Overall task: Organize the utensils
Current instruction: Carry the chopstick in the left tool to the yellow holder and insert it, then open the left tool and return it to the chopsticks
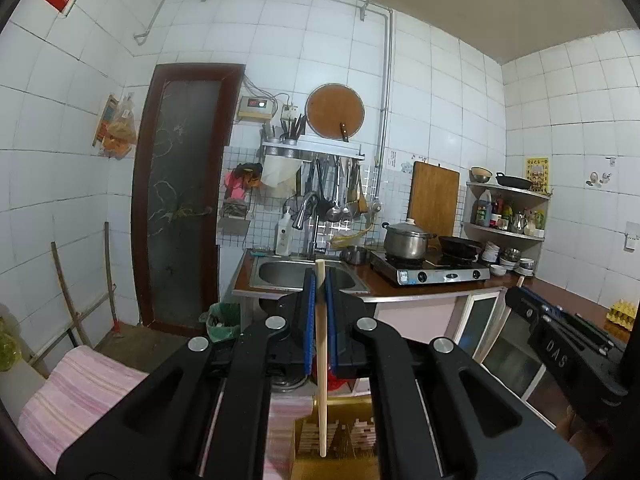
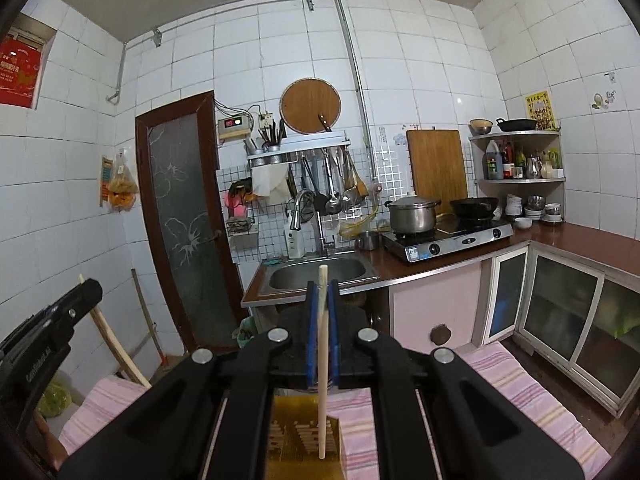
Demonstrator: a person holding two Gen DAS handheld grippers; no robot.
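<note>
1. The left gripper (image 1: 319,280) clamps one chopstick (image 1: 321,360) upright between its blue pads; the right gripper (image 2: 323,292) pinches another chopstick (image 2: 322,360) likewise, probably to lower the tips straight down.
2. Below each pair of fingers sits a yellow slotted holder (image 2: 304,440) on a pink striped cloth (image 2: 520,392).
3. Both chopsticks are pale, plain wood, slim and straight, poking up beyond the fingertips.
</note>
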